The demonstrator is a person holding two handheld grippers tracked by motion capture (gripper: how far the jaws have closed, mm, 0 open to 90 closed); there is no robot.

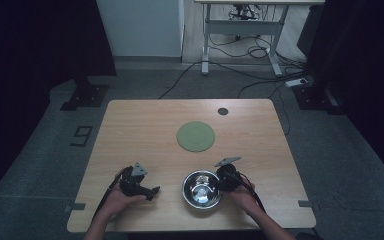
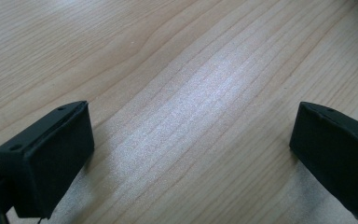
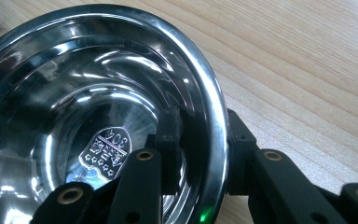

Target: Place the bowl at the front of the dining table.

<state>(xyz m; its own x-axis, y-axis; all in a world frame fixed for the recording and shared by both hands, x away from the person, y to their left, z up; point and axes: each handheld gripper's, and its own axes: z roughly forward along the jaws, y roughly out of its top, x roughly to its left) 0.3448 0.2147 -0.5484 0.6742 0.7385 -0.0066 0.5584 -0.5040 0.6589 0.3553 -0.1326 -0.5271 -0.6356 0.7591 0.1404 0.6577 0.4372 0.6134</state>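
A shiny silver steel bowl [image 1: 201,189] is mirroring dark streaks and showing a stamped crest inside. The table [image 1: 145,130] is showing pale wood with fine straight grain. A round mat [image 1: 195,136] is lying muted green. Both grippers' jaws are looking matte black.

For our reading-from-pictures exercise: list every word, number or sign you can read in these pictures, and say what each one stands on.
"304": stamped, upside down in the right gripper view, in a shield-shaped mark with small stars inside the steel bowl.
"9": a dark figure on the floor left of the table.
The small marks under the "304" are too fine to read.
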